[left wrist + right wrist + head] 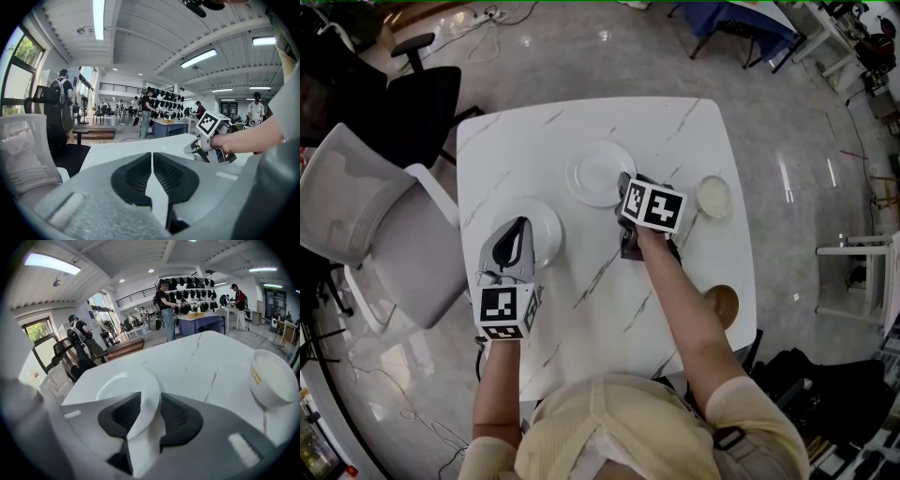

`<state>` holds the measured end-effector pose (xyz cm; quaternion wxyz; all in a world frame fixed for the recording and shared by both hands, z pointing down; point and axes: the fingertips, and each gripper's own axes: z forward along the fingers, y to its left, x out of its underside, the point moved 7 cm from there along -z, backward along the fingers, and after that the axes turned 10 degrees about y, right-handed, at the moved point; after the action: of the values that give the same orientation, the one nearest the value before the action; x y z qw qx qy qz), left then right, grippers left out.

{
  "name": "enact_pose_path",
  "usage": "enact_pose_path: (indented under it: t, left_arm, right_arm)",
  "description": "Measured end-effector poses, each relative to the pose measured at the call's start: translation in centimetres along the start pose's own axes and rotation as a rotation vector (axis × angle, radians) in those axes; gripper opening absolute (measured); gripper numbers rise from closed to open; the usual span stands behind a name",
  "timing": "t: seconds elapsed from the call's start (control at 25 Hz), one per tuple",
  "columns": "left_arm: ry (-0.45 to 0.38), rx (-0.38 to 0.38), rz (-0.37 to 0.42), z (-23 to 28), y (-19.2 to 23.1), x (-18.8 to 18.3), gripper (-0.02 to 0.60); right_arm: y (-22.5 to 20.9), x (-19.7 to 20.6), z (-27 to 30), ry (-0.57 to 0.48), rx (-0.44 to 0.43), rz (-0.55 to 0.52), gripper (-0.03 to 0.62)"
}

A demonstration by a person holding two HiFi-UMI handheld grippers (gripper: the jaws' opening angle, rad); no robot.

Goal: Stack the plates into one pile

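Observation:
Two white plates lie apart on the white marble table (675, 131). The far plate (596, 172) (123, 386) is at the table's middle. My right gripper (624, 199) (150, 397) tilts down at that plate's near right edge, jaws open, with the rim between the pads. The near plate (546, 228) lies flat at the left. Over its near side is my left gripper (521, 227) (151, 154), whose jaws are shut tip to tip; I see nothing gripped between them.
A white bowl (713, 196) (274, 378) stands right of the right gripper. A brown bowl (722, 303) sits near the table's front right edge. A grey chair (366, 216) and a black chair (412, 103) stand left of the table.

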<state>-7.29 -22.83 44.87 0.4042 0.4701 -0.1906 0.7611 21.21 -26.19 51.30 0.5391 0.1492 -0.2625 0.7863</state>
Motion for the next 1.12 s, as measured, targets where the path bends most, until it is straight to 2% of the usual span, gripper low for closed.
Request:
enact_pose_path:
  t: [0.24,0.6,1.12]
  left_arm:
    - [-0.002,-0.010,-0.010,-0.4,0.4,0.1,0.012]
    - [-0.002,-0.027,-0.014,-1.2,0.4,0.3,0.012]
    - [-0.021,-0.060,-0.025,-3.3,0.7,0.1,0.012]
  right_arm:
    - [0.1,0.0,0.2,0.011,0.042,-0.017,0.121]
    - [0.0,-0.1,0.1,-0.004,0.048,-0.023,0.113]
    - [0.5,-0.5,-3.1,-0.175,-0.045,0.050,0.054]
